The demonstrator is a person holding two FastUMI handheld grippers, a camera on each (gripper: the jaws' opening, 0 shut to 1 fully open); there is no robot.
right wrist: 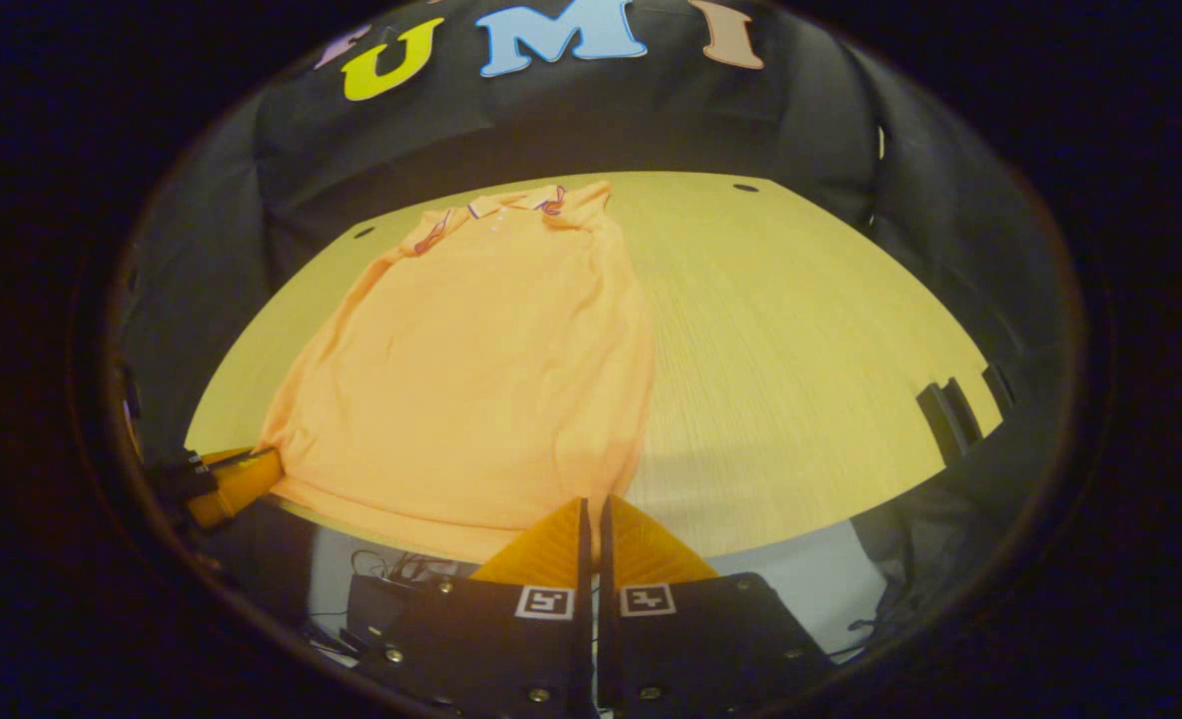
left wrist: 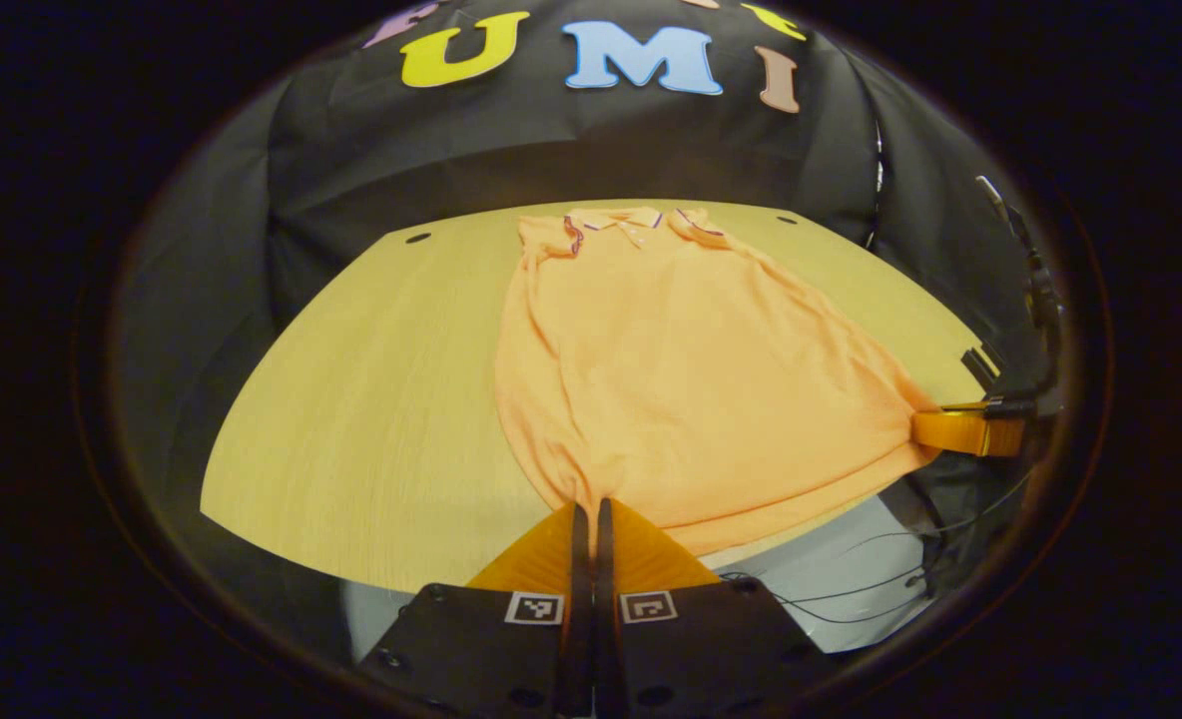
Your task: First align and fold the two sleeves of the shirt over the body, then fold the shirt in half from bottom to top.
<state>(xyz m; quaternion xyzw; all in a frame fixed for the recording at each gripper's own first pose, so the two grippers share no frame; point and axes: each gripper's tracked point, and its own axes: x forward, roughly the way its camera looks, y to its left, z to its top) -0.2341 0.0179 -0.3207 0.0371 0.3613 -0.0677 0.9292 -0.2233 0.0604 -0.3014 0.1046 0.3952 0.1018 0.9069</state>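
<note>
An orange polo shirt (left wrist: 671, 369) lies flat on the wooden table (left wrist: 371, 419), collar at the far side, both sleeves tucked in over the body. My left gripper (left wrist: 591, 504) is shut on the near left corner of the hem at the table's front edge. In the left gripper view the right gripper (left wrist: 925, 429) pinches the other hem corner, the cloth drawn towards it. In the right gripper view the shirt (right wrist: 481, 369) spreads to the left, my right gripper (right wrist: 594, 502) is shut on its hem corner, and the left gripper (right wrist: 262, 469) holds the far corner.
Bare table (right wrist: 801, 350) stretches to the right of the shirt, with small dark holes (left wrist: 418, 238) near the back edge. Black clamps (right wrist: 950, 409) stick up at the right edge. Cables (left wrist: 851, 579) lie on the pale floor below the front edge.
</note>
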